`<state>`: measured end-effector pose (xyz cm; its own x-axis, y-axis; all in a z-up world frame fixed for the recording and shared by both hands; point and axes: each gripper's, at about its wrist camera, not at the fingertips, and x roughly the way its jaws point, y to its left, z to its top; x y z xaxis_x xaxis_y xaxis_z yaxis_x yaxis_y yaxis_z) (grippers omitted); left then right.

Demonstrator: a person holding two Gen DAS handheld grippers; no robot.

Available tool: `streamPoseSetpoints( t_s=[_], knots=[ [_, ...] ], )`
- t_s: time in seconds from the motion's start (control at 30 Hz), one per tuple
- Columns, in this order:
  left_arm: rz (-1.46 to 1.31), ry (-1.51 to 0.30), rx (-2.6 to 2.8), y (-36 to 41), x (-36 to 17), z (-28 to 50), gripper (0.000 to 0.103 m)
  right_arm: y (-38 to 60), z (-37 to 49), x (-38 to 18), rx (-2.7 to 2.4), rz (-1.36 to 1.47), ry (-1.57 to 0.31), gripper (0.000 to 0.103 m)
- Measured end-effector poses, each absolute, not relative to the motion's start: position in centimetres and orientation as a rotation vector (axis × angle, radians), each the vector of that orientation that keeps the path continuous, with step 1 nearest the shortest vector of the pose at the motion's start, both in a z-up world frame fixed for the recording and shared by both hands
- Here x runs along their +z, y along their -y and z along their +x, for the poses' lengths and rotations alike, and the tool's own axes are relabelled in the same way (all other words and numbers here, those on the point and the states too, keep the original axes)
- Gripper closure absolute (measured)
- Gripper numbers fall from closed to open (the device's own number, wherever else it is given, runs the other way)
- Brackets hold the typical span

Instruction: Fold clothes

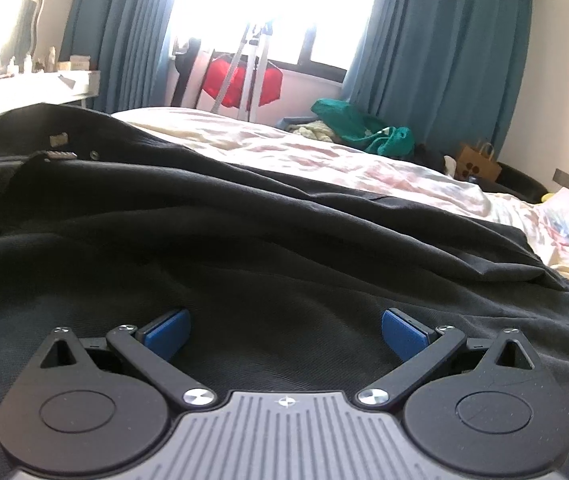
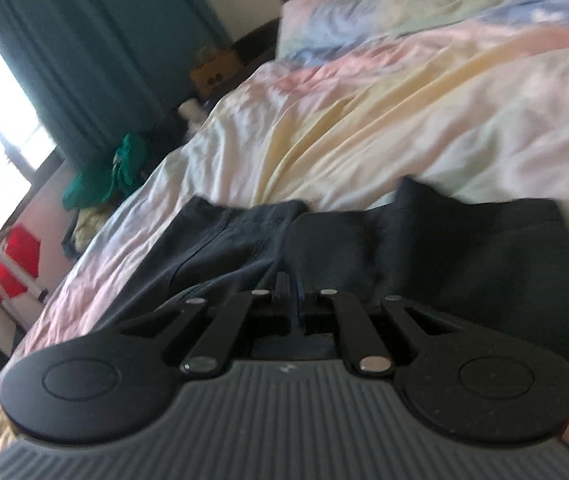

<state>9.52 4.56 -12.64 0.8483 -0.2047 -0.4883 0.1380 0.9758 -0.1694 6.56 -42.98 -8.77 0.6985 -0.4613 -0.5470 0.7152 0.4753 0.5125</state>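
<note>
A black garment (image 1: 244,232) lies spread and wrinkled on a bed with a pastel sheet (image 1: 324,160); a metal button and a label show near its far left. My left gripper (image 1: 284,334) is open, low over the black cloth, its blue pads (image 1: 166,334) wide apart with nothing between them. In the right wrist view my right gripper (image 2: 290,300) is shut on a fold of the same black garment (image 2: 424,248), with cloth bunched around the closed fingers. The garment's far edge lies on the pastel sheet (image 2: 364,128).
A pillow (image 2: 384,12) lies at the head of the bed. Beyond the bed are teal curtains (image 1: 444,52), a bright window, a tripod with a red item (image 1: 240,80), a green cloth pile (image 1: 360,128), a paper bag (image 1: 478,162) and a white dresser (image 1: 32,84).
</note>
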Motion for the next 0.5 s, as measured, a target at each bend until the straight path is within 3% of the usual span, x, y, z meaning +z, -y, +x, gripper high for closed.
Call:
streamPoseSetpoints(
  t_s=[0.4, 0.47, 0.5],
  knots=[
    [-0.136, -0.481, -0.110, -5.8, -9.8, 5.3, 0.000, 42.6, -1.8, -7.0, -0.957, 0.959, -0.350, 0.091],
    [-0.130, -0.456, -0.102, -5.7, -9.1, 4.5, 0.000, 42.9, -2.0, -7.5, -0.922, 0.999, -0.355, 0.073],
    [-0.127, -0.446, -0.100, -5.7, -8.8, 4.2, 0.000, 42.9, -1.9, -7.6, -0.936, 0.996, -0.363, 0.053]
  ],
)
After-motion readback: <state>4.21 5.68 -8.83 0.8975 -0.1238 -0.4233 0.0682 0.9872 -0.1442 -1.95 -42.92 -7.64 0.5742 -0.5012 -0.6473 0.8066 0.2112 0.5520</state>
